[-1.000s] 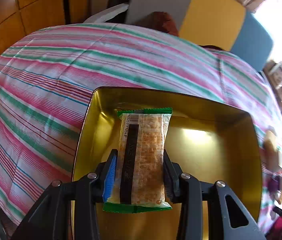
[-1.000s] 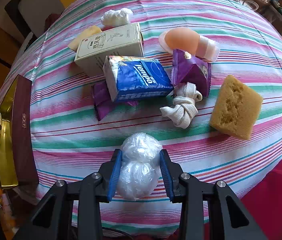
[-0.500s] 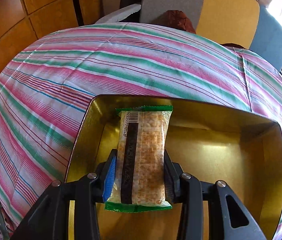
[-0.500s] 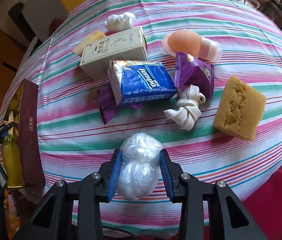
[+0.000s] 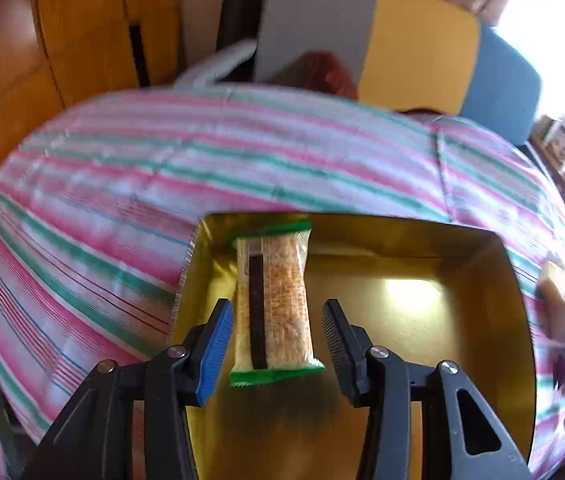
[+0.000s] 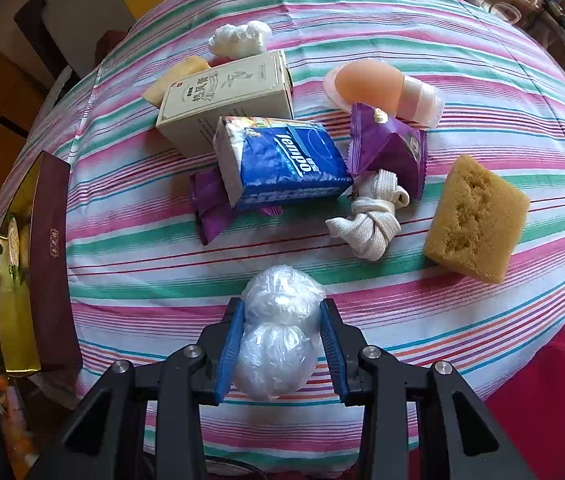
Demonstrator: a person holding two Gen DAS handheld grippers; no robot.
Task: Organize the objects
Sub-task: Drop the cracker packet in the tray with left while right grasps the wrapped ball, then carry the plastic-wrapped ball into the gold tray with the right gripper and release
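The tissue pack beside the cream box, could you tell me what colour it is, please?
The tissue pack is blue with white lettering, clearest in the right wrist view.

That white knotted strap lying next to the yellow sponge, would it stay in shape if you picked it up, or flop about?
The knotted strap would probably flop: it looks like woven cloth, with loose ends trailing from the knot. The knot itself may well hold together as a lump. It seems light for its size and unlikely to roll, since it lies flat on the striped tablecloth.

A home dining room: striped tablecloth (image 5: 242,168), wooden cabinets (image 5: 62,40).
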